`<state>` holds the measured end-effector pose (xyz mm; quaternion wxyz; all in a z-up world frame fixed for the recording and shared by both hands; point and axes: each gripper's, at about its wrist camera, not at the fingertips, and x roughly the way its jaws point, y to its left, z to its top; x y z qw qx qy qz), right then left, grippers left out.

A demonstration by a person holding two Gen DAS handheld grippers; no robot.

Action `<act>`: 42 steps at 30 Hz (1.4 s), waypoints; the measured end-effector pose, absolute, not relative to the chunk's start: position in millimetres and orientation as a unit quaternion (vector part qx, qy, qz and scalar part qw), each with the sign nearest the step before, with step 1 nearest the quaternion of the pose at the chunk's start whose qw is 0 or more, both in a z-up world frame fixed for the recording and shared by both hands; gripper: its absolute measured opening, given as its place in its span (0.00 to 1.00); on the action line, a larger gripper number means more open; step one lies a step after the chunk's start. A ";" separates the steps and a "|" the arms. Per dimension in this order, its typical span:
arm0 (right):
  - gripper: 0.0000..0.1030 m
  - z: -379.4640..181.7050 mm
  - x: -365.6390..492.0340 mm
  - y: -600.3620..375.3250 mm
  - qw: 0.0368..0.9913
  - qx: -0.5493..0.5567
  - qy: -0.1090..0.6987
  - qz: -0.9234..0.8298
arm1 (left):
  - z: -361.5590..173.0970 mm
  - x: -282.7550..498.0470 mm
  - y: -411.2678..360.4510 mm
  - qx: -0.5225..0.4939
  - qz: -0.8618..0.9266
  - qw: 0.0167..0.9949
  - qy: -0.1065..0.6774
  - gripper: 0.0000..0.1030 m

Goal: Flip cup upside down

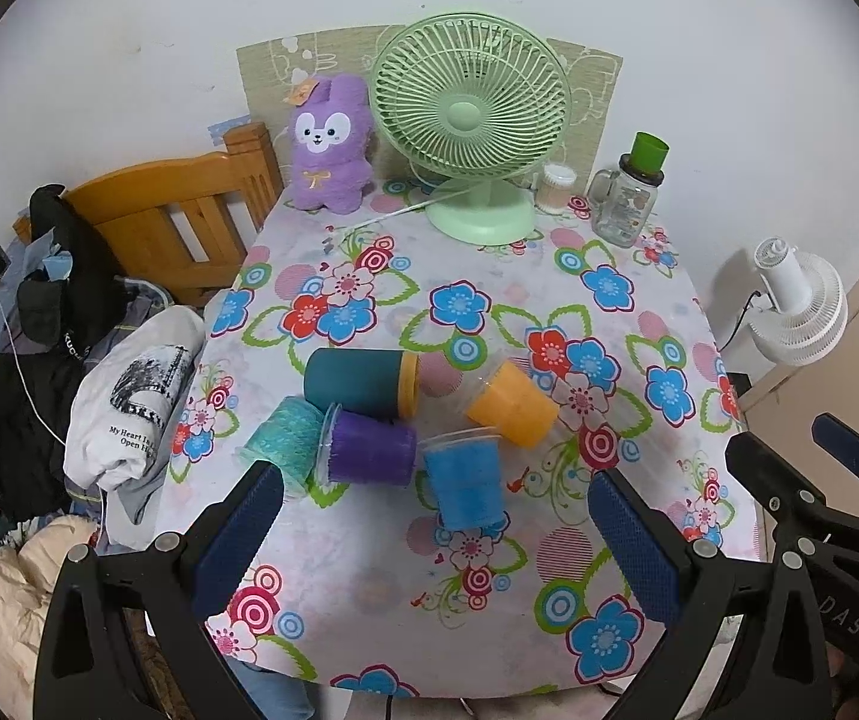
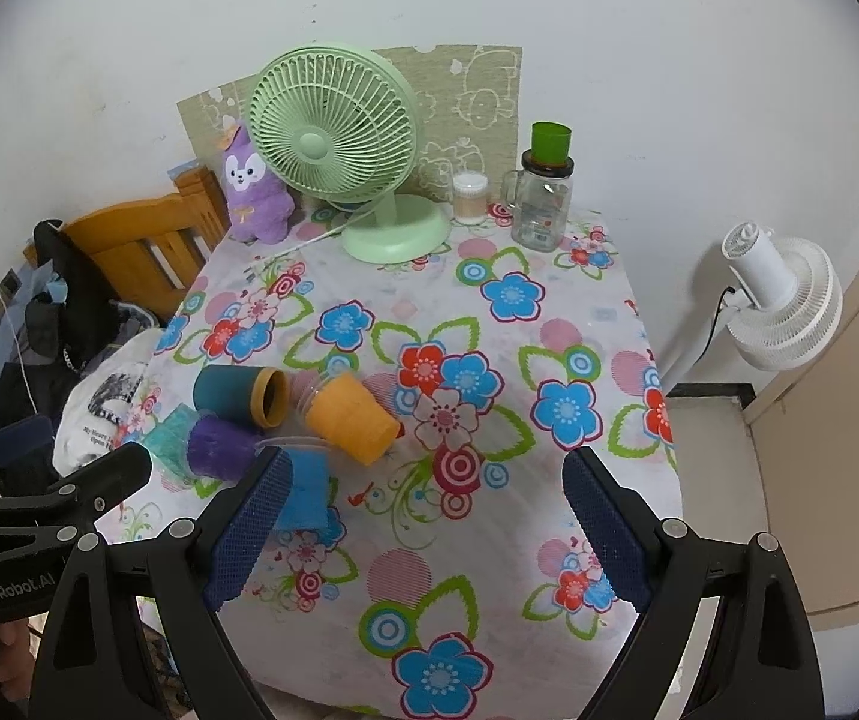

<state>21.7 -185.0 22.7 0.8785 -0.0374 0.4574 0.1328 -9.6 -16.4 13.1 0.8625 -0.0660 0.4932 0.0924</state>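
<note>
Five cups (image 1: 405,420) lie tipped on tablecloth (image 1: 549,276).

the white garment (image 1: 129,408) heaped beside the table carries a printed line reading "my heart is" above a second line beginning "open h", cut off by a fold. the black clothing (image 1: 69,324) above it shows white letters that look like "kuch", only partly legible. the left gripper (image 2: 57,480), seen from the right wrist view, bears "genrobot.ai" on its body. the right gripper (image 1: 831,480), seen from the left wrist view, shows the letters "das". the label on the glass jar (image 1: 624,204) is too small to read.
</note>
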 end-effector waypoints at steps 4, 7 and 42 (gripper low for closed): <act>0.91 21.0 26.8 -176.7 0.876 -0.039 0.462 0.131 | 11.7 -5.6 -8.9 -0.065 0.090 0.862 0.495 1.00; 0.91 19.4 32.7 -165.8 0.876 -0.042 0.463 0.124 | 9.1 0.5 -1.2 -0.066 0.085 0.860 0.499 1.00; 0.91 -52.3 104.4 -54.3 0.848 -0.037 0.518 0.101 | -67.9 96.1 112.8 0.015 -0.009 0.816 0.578 1.00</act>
